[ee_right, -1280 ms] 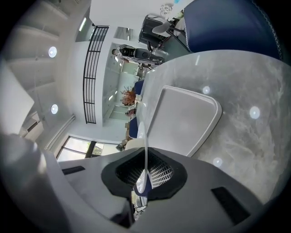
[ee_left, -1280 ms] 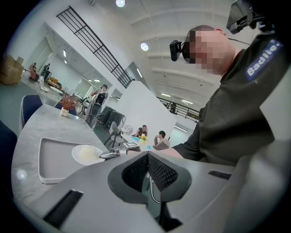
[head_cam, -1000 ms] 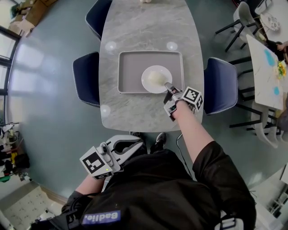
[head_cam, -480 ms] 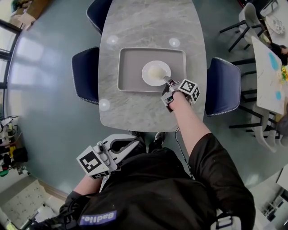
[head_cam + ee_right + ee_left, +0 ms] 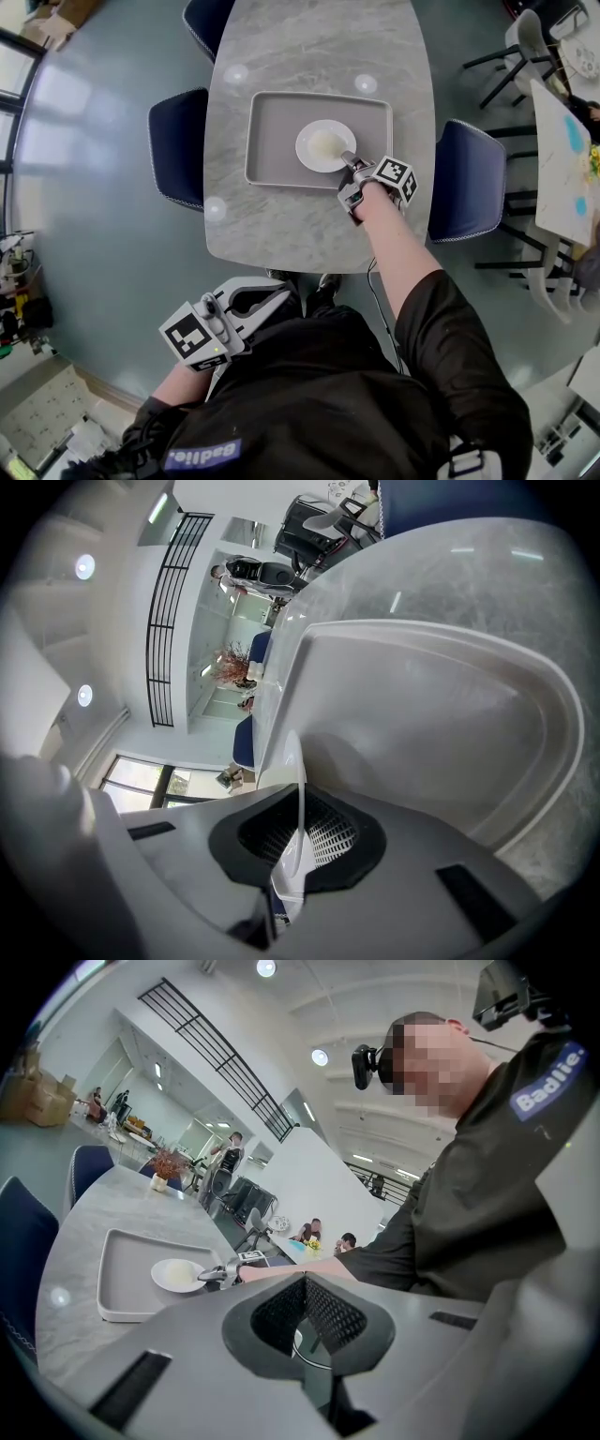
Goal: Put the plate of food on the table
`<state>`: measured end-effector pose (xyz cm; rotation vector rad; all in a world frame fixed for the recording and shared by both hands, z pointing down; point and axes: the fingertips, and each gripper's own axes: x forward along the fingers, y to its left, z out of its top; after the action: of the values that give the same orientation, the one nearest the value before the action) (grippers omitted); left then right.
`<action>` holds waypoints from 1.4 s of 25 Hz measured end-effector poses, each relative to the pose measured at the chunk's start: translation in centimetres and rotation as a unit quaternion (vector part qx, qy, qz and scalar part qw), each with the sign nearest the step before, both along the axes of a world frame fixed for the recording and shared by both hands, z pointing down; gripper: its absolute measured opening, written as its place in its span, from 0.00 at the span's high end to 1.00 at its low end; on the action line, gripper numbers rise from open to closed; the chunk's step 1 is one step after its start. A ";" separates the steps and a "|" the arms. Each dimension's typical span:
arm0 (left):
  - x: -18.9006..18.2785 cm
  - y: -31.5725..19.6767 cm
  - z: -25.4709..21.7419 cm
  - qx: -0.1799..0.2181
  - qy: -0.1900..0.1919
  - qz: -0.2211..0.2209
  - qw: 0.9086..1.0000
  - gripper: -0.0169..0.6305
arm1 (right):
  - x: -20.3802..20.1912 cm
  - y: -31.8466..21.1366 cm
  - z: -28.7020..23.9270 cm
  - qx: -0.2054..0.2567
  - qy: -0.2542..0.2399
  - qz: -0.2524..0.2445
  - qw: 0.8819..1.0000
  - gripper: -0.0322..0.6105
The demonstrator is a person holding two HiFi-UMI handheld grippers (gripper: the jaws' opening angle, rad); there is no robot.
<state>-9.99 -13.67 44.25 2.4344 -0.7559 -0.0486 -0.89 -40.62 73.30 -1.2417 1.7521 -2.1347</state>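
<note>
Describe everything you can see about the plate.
The plate is small, round, white and glossy, with a shallow rim. A pale mound of food lies in its middle. It is level, over the grey tray, right of centre; whether it rests there or is just lifted cannot be told. The right gripper is shut on its near right rim, a thin white edge between the jaws in the right gripper view.

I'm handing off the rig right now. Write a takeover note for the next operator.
Right gripper: shut on the plate at its near rim.
Left gripper: shut, empty, held low by the person's waist.
The plate, with pale food on it, is over the grey tray on the table.
Done: plate gripped.
Left: lift it clear of the tray, set it on bare tabletop, release.
</note>
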 end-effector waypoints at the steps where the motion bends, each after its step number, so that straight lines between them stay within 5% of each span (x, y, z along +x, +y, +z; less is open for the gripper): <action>1: 0.0 0.0 0.0 0.000 0.000 -0.001 1.000 0.96 | -0.1 -0.1 0.1 0.000 -0.001 -0.002 1.000 0.92; 22: -1.0 -0.4 2.1 -0.018 0.002 -0.017 1.000 0.96 | -0.9 -1.7 1.6 -0.017 0.128 -0.109 0.986 0.90; 35: -2.3 -0.7 3.0 -0.035 -0.006 -0.047 0.998 0.96 | -1.0 -2.2 1.8 -0.021 0.230 -0.185 0.955 0.84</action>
<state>-12.32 -14.41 47.28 2.3338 -0.8626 -0.0424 -1.85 -42.81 75.12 -1.6399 2.2953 -2.2054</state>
